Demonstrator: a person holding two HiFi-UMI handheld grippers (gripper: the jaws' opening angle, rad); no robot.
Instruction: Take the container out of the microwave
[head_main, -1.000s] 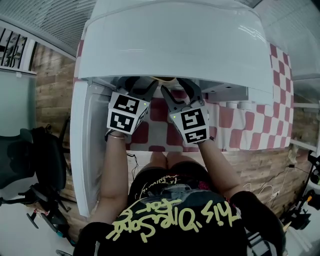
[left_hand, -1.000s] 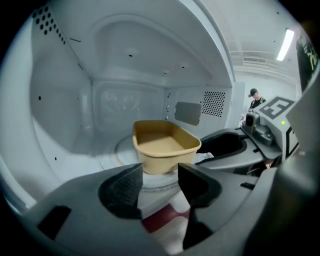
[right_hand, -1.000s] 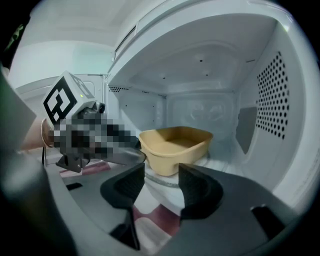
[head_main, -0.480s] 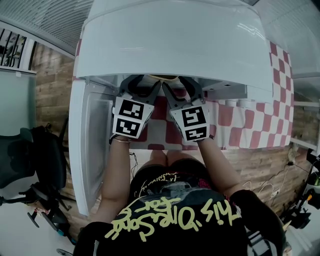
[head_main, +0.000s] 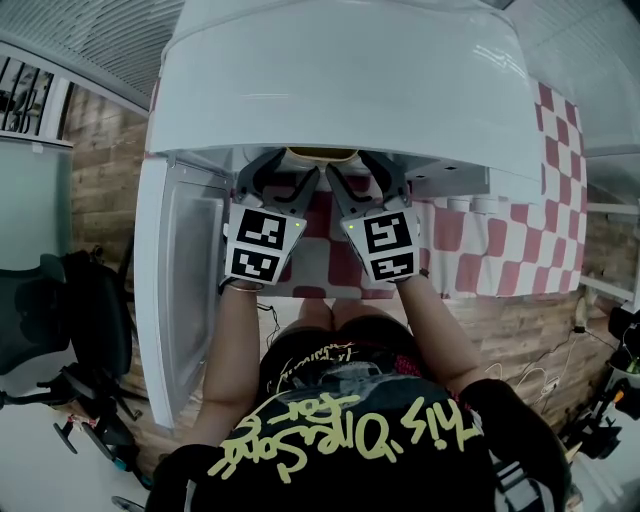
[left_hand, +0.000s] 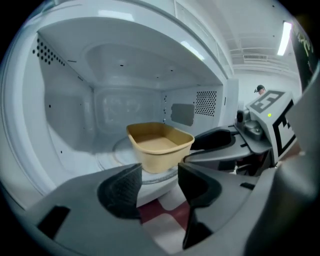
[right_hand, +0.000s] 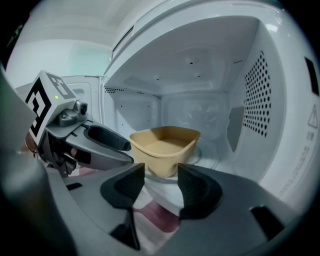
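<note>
A white microwave (head_main: 340, 90) fills the head view from 10 to 2 o'clock, its cavity facing the person. Its door (head_main: 185, 290) stands swung open at 9 o'clock, edge-on to the camera. The oven sits on a table (head_main: 500, 250) covered in a red-and-white check cloth, which shows at 3 o'clock and under the oven's mouth.

Both tools are held side by side at the opening, pointing toward 12 o'clock and tilted slightly down. The left tool (head_main: 283, 180) has its jaws fairly wide apart. Its own view shows only the oven sill and the check cloth in the gap between the ribbed black pads. The right tool (head_main: 362, 180) is just beside it, at its 3 o'clock, with its jaws also parted and the pads touching nothing. Each tool's tips sit at about the front edge of the cavity, short of what is inside.

Inside, a round glass turntable (left_hand: 120, 150) lies on the cavity floor. The container (left_hand: 159, 145), a tan open-topped tub with rounded corners, rests upright on that turntable at 12 o'clock from both tools. It is empty as far as can be seen, and clear of both sets of jaws.
</note>
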